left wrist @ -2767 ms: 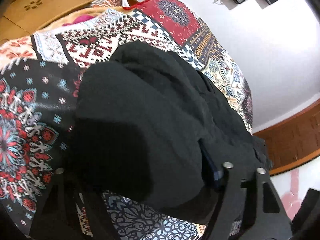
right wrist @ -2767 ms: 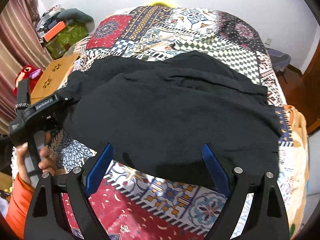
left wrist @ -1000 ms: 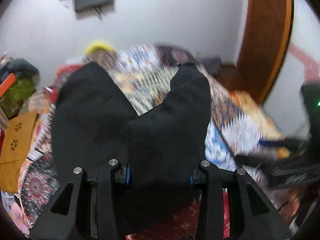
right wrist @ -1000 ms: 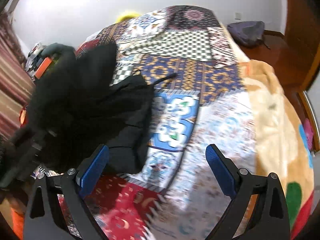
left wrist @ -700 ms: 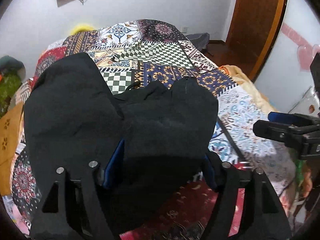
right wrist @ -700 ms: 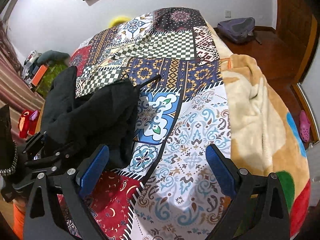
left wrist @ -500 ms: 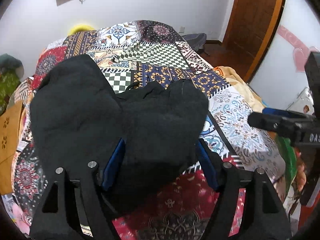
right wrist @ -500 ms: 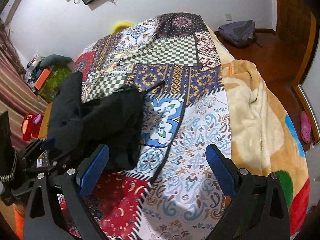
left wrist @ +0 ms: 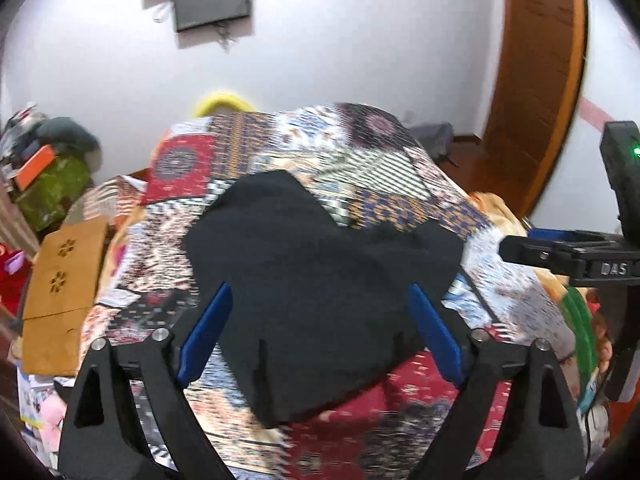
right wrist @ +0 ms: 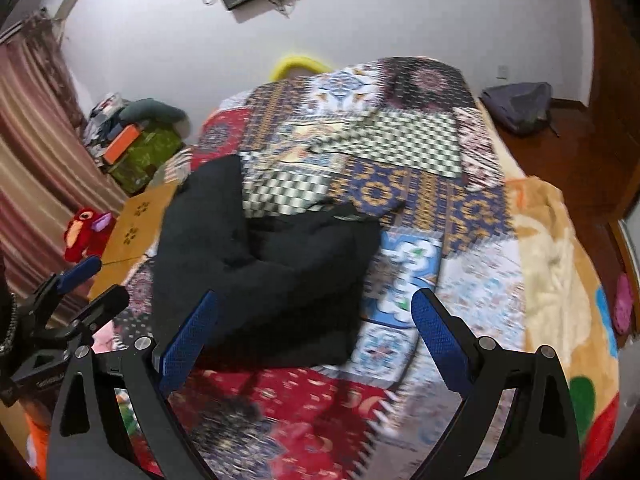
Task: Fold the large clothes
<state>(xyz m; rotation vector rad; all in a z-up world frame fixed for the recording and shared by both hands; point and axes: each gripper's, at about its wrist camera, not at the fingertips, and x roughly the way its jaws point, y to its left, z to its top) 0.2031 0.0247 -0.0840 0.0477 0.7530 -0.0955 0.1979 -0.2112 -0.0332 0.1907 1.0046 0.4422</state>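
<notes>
A black garment (left wrist: 320, 280) lies folded in a thick bundle on the patterned bedspread (left wrist: 384, 152). It also shows in the right wrist view (right wrist: 272, 276), at the left side of the bed (right wrist: 440, 160). My left gripper (left wrist: 320, 332) is open and empty, held above the garment's near edge. My right gripper (right wrist: 312, 336) is open and empty, above the bed just right of the bundle. The right gripper appears at the right edge of the left wrist view (left wrist: 568, 252); the left gripper appears at the lower left of the right wrist view (right wrist: 76, 292).
A low wooden table (left wrist: 60, 276) stands left of the bed, with a red plush toy (right wrist: 84, 232) and a green box (right wrist: 144, 156) beyond. An orange blanket (right wrist: 560, 264) covers the bed's right side. A grey bag (right wrist: 520, 104) lies on the floor by the wooden door (left wrist: 536, 80).
My left gripper has let go of the black garment, opened wide and drawn back. The garment now lies folded on the bed. My right gripper stayed open and shifted slightly.
</notes>
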